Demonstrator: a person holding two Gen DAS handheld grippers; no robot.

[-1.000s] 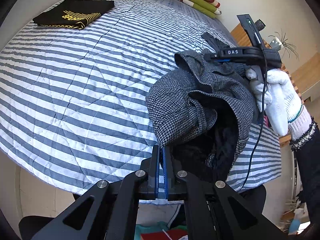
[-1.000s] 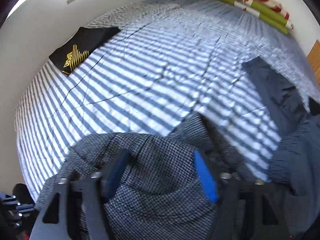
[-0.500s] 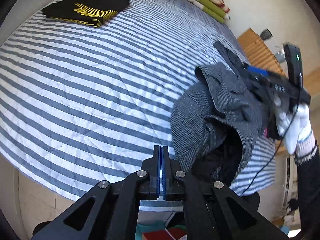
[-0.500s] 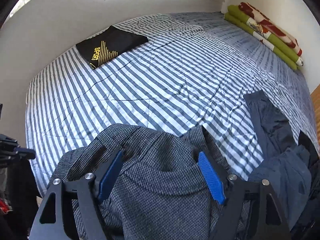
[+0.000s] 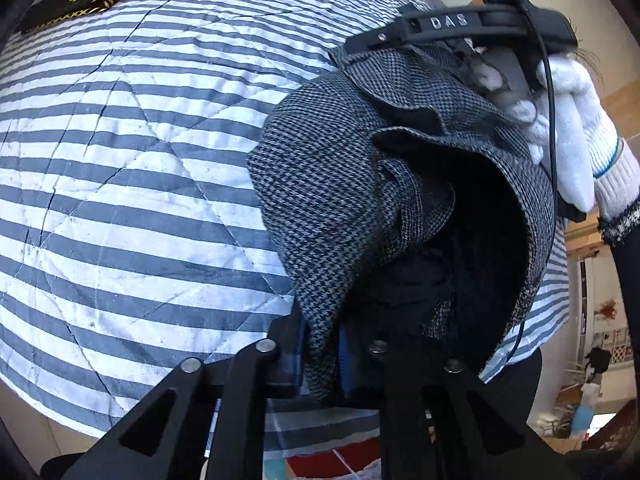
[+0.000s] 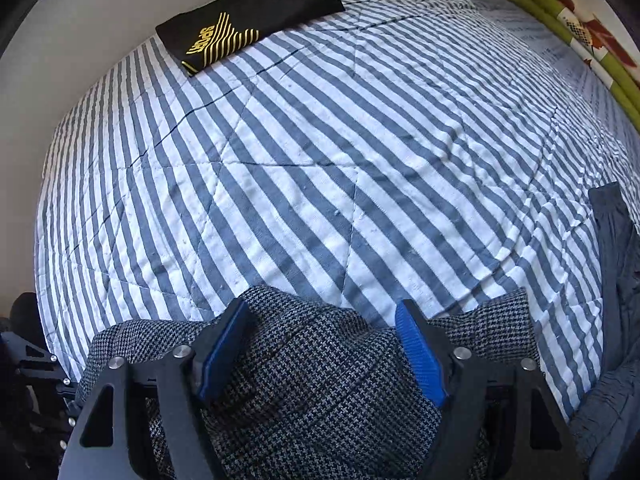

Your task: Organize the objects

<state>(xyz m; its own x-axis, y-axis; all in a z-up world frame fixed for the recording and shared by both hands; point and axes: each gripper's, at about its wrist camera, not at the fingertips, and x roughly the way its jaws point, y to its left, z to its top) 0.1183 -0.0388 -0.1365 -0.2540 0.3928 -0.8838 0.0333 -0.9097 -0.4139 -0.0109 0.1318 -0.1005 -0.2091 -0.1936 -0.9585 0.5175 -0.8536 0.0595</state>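
A grey houndstooth garment (image 5: 340, 184) with a black lining hangs between my two grippers over the striped bed's near right edge. My left gripper (image 5: 320, 354) is shut on its lower hem. In the right wrist view the same garment (image 6: 320, 392) bunches between the blue pads (image 6: 420, 354) of my right gripper (image 6: 320, 350), whose jaws stand wide around a thick fold. The right gripper also shows in the left wrist view (image 5: 460, 24), held by a white-gloved hand at the garment's top.
A folded black shirt with yellow print (image 6: 244, 24) lies at the bed's far left corner. A folded green and red blanket (image 6: 580, 36) lies along the far edge. Dark blue-grey clothes (image 6: 616, 248) lie at the right. The striped quilt (image 6: 320, 160) spreads between them.
My left gripper was shut and empty half a second ago; now it grips the garment's hem. The garment has come closer to the left camera.
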